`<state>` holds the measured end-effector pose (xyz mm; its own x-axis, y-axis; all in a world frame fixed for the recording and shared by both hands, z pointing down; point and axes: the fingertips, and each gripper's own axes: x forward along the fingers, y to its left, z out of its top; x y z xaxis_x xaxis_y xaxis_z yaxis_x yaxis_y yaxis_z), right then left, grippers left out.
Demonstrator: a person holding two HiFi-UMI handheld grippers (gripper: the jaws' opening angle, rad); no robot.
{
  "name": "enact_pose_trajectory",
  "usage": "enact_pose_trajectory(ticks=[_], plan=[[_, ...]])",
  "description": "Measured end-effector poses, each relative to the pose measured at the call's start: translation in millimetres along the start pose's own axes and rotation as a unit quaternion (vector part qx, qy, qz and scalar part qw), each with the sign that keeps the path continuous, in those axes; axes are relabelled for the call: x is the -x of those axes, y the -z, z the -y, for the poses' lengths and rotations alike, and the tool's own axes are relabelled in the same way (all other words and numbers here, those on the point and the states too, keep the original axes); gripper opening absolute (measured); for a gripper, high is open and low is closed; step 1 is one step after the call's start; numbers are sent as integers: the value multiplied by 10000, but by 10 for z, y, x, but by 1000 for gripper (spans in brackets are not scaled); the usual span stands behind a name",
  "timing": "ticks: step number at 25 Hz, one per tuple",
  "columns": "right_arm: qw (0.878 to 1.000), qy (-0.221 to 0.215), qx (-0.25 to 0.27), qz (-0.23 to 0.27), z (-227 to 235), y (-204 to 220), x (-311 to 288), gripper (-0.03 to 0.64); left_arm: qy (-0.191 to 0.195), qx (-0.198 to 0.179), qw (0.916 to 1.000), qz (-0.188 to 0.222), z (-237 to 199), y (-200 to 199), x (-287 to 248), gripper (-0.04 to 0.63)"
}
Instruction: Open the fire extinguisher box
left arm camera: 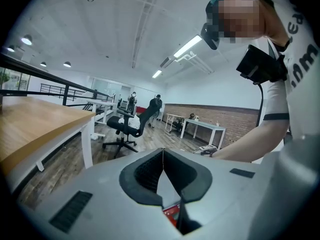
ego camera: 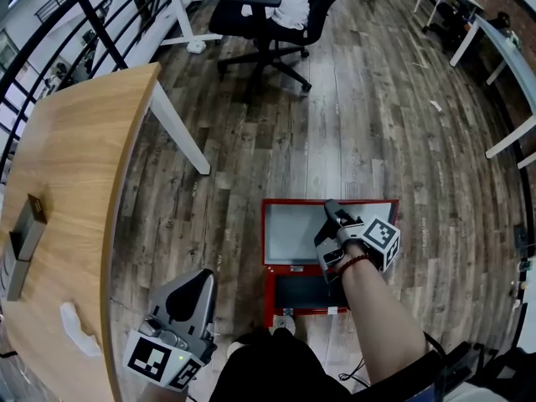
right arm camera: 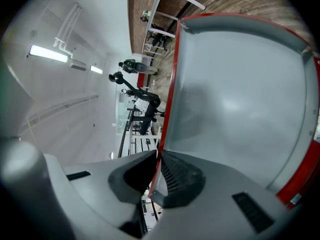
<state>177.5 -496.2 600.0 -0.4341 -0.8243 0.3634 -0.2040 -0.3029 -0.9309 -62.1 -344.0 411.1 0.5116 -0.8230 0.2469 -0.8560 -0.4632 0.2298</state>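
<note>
The red fire extinguisher box [ego camera: 271,298] lies on the wood floor in front of me. Its lid [ego camera: 293,231] is swung up, grey inner face showing. My right gripper [ego camera: 333,211] reaches over the lid and is shut on its red edge. In the right gripper view the pads [right arm camera: 170,170] pinch that thin red rim, and the lid's grey inside [right arm camera: 240,94] fills the picture. My left gripper [ego camera: 199,280] hangs at the lower left, away from the box. Its jaws [left arm camera: 163,151] are shut with nothing between them, and a sliver of the red box [left arm camera: 171,211] shows below.
A curved wooden table [ego camera: 67,174] stands at the left with a small dark object [ego camera: 25,229] and a white crumpled cloth [ego camera: 77,325] on it. A black office chair [ego camera: 268,23] stands behind the box. White desks [ego camera: 502,48] stand at the right, and a black railing [ego camera: 92,15] runs at the far left.
</note>
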Motion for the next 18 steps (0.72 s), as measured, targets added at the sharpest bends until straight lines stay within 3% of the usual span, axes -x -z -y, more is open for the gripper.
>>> enact_pose_trajectory(ticks=[12, 18], plan=[[9993, 82, 335, -121, -97, 67, 171, 32, 131, -120, 9998, 81, 107, -117, 134, 6], [9986, 391, 356, -29, 18, 67, 344, 32, 219, -220, 9994, 178, 138, -202, 246, 6]])
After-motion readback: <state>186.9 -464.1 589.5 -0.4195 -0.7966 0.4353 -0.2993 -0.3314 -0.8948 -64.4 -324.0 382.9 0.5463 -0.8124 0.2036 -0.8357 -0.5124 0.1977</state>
